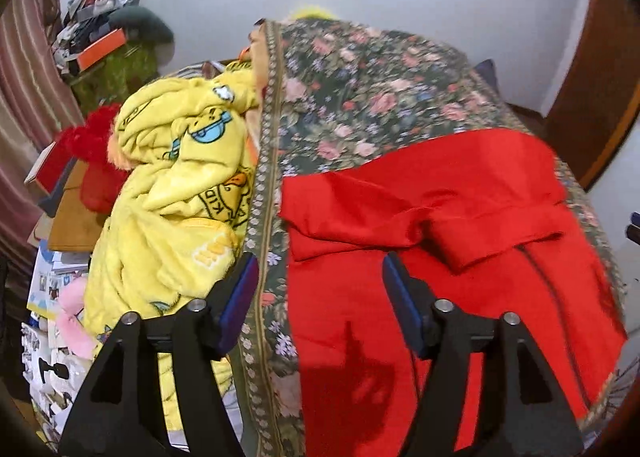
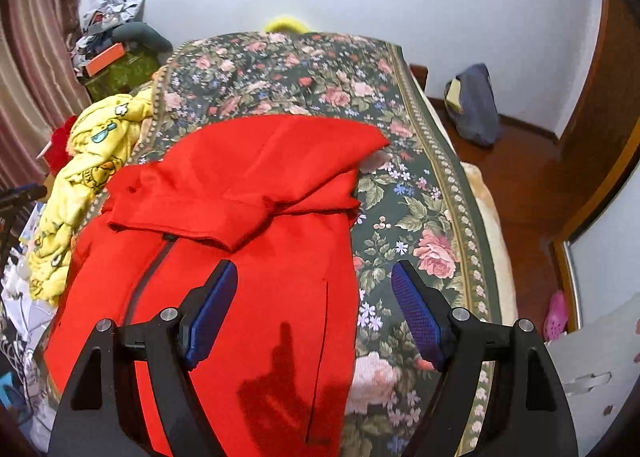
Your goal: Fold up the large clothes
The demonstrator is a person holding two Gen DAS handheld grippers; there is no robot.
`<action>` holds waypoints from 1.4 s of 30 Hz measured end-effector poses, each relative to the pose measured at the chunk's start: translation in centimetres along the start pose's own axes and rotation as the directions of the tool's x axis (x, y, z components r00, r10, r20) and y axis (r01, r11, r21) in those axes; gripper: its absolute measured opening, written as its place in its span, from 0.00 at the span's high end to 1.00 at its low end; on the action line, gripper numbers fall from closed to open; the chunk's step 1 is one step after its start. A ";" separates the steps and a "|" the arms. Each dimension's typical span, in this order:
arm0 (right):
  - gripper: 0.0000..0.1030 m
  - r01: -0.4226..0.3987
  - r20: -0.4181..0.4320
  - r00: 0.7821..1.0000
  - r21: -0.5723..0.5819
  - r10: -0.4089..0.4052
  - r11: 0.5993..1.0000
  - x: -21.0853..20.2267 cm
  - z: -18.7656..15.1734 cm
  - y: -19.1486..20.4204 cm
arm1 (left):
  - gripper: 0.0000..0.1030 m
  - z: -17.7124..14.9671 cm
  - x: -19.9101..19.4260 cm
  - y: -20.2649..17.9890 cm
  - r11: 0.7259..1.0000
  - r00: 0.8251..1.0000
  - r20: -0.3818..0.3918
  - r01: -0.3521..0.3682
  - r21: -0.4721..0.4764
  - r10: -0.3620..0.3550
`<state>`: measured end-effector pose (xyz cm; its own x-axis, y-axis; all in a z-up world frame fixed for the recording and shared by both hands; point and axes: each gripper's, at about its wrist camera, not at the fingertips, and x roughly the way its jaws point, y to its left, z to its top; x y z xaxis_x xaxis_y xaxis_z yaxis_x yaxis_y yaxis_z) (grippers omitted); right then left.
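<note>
Bed (image 2: pixel 452 193) with a flowered cover fills both views, and the red jacket (image 2: pixel 256 241) lies flat on its near half, sleeves folded across the chest. Only the left view shows the yellow blanket (image 1: pixel 176 193) in full, heaped at the bed's left; only the right view shows the blue bag (image 2: pixel 474 105) on the floor. Left gripper (image 1: pixel 320 277) and right gripper (image 2: pixel 316 285) hang above the jacket, jaws released, holding nothing.

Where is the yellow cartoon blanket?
The yellow cartoon blanket lies bunched at the left edge of the floral bedspread, left of the red jacket in both views.
</note>
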<state>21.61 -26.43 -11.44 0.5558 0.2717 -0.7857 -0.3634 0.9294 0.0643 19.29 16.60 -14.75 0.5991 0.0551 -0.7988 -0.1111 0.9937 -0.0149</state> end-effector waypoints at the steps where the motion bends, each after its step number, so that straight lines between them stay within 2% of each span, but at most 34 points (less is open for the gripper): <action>1: 0.26 0.000 0.000 1.000 -0.006 0.000 1.000 -0.2 -0.2 0.1 | 0.29 -0.3 -0.3 -0.1 1.000 1.000 0.000 0.012 -0.002 -0.012; 5: 0.26 -0.018 -0.020 1.000 -0.013 0.018 1.000 -0.3 -1.6 0.7 | 0.26 -2.3 0.3 0.1 0.998 0.996 -0.068 0.053 -0.026 -0.055; 10: 0.26 -0.026 -0.127 0.992 0.012 0.028 1.000 2.0 -4.1 0.6 | 0.26 -6.4 3.1 0.5 0.995 0.979 -0.187 0.072 -0.066 -0.083; 13: 0.26 -0.029 -0.190 0.981 0.028 0.034 0.999 3.2 -5.4 0.1 | 0.26 -9.0 5.2 1.3 0.986 0.956 -0.264 0.099 -0.132 -0.131; 17: 0.26 -0.038 -0.239 0.970 0.062 0.052 0.997 4.1 -6.8 -0.7 | 0.26 -11.8 6.7 2.2 0.976 0.933 -0.320 0.111 -0.187 -0.167; 22: 0.26 -0.113 -0.237 0.960 0.152 0.147 0.982 4.5 -7.6 -1.6 | 0.26 -14.3 9.2 3.1 0.955 0.896 -0.384 0.123 -0.269 -0.224; 27: 0.25 -0.168 -0.208 0.956 0.191 0.207 0.967 5.0 -7.9 -1.6 | 0.26 -14.8 9.2 2.9 0.928 0.887 -0.354 0.182 -0.324 -0.297; 28: 0.26 -0.188 -0.204 0.953 0.185 0.225 0.965 5.1 -7.9 -1.2 | 0.26 -14.7 9.2 2.8 0.916 0.880 -0.340 0.215 -0.338 -0.332; 29: 0.31 -0.205 -0.203 0.949 0.179 0.240 0.962 5.1 -7.9 -0.9 | 0.27 -14.6 9.1 2.7 0.909 0.875 -0.333 0.234 -0.346 -0.352; 31: 0.44 -0.234 -0.206 0.942 0.164 0.266 0.958 5.1 -7.5 -0.2 | 0.45 -14.4 9.1 2.1 0.898 0.865 -0.325 0.264 -0.351 -0.382; 32: 0.54 -0.244 -0.210 0.938 0.161 0.274 0.956 5.2 -7.4 0.0 | 0.52 -14.1 9.0 1.6 0.900 0.864 -0.322 0.276 -0.339 -0.386; 33: 0.63 -0.265 -0.210 0.932 0.158 0.295 0.951 5.2 -7.1 0.3 | 0.70 -13.9 8.9 1.2 0.900 0.863 -0.319 0.286 -0.329 -0.391; 34: 0.82 -0.276 -0.212 0.928 0.159 0.306 0.948 5.3 -6.9 0.3 | 0.87 -13.5 8.7 0.6 0.902 0.862 -0.319 0.295 -0.316 -0.394; 35: 0.88 -0.286 -0.213 0.924 0.163 0.316 0.944 5.4 -6.6 0.3 | 0.90 -13.2 8.7 0.2 0.909 0.867 -0.321 0.287 -0.302 -0.381; 37: 0.89 -0.296 -0.203 0.923 0.163 0.326 0.941 5.3 -6.1 0.4 | 0.94 -12.1 8.0 -1.0 0.933 0.891 -0.311 0.261 -0.247 -0.332; 40: 0.90 -0.329 -0.157 0.922 0.157 0.353 0.931 4.5 -4.8 0.5 | 0.94 -10.2 6.5 -1.9 0.944 0.917 -0.255 0.258 -0.205 -0.306; 42: 0.90 -0.346 -0.111 0.925 0.151 0.364 0.926 3.5 -3.6 0.4 | 0.95 -8.3 5.1 -2.3 0.945 0.934 -0.192 0.267 -0.189 -0.302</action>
<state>20.76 -26.04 -16.41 0.2989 0.5616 -0.7715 -0.4163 0.8042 0.4242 16.01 13.81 -23.75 0.4406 -0.2674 -0.8570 -0.0953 0.9353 -0.3408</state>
